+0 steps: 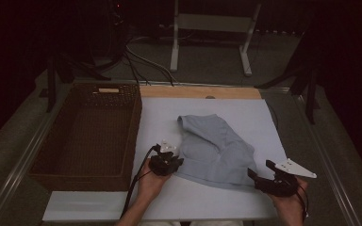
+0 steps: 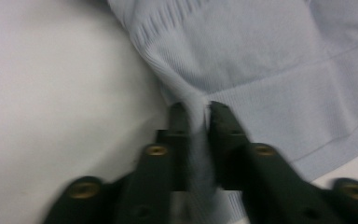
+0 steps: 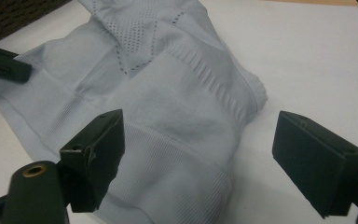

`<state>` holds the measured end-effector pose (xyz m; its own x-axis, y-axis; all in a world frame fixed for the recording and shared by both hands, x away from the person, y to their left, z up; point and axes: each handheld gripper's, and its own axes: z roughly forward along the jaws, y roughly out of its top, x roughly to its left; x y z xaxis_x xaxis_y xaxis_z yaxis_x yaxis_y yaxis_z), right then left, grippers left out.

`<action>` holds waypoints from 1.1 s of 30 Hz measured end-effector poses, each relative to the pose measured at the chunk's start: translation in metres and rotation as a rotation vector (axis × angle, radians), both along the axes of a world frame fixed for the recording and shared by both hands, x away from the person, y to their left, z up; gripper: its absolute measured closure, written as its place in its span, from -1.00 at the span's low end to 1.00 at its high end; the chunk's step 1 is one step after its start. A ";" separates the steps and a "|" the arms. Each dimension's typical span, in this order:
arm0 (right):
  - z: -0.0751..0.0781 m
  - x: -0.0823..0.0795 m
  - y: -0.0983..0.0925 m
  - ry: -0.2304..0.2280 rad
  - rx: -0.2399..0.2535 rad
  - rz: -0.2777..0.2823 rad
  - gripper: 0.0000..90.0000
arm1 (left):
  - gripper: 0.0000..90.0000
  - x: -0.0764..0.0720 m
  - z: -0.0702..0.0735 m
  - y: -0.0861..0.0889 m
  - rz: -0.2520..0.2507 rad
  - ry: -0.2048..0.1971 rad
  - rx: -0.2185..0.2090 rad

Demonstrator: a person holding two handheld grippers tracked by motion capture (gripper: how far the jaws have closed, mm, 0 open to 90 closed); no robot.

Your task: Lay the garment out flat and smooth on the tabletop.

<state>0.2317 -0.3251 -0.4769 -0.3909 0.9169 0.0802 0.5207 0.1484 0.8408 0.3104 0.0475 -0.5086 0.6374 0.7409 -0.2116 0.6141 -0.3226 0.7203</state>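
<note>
The left gripper is clamped on a pinched fold at the edge of the pale blue garment. The right gripper stands wide open over the garment's other corner, its pads clear of the cloth.

garment: pale blue-grey knit; ribbed bands, a dotted line of small holes forming a V beyond the right gripper's jaws
hem pinched between the left gripper's jaws: same pale blue, fine ribbing
left gripper: black jaws, brass-coloured screws
right gripper: black jaws, one brass-coloured screw
tabletop: white sheet, light wood strip at the far edge
basket: dark brown wicker
</note>
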 end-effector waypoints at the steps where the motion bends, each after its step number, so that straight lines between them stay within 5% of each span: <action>1: 0.000 0.000 0.000 -0.003 0.003 0.000 -0.62 | 0.92 -0.001 0.003 0.001 0.001 -0.006 -0.011; 14: 0.001 0.000 0.000 -0.010 0.006 -0.006 -0.64 | 0.94 -0.009 0.046 0.011 0.006 -0.067 -0.133; 33: 0.000 0.000 0.002 -0.008 -0.010 0.001 -0.64 | 0.94 -0.014 0.069 0.032 0.041 -0.074 -0.213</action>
<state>0.2317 -0.3228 -0.4765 -0.3929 0.9171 0.0677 0.5134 0.1576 0.8435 0.2964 0.0797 -0.4395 0.6276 0.7097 -0.3200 0.5662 -0.1340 0.8133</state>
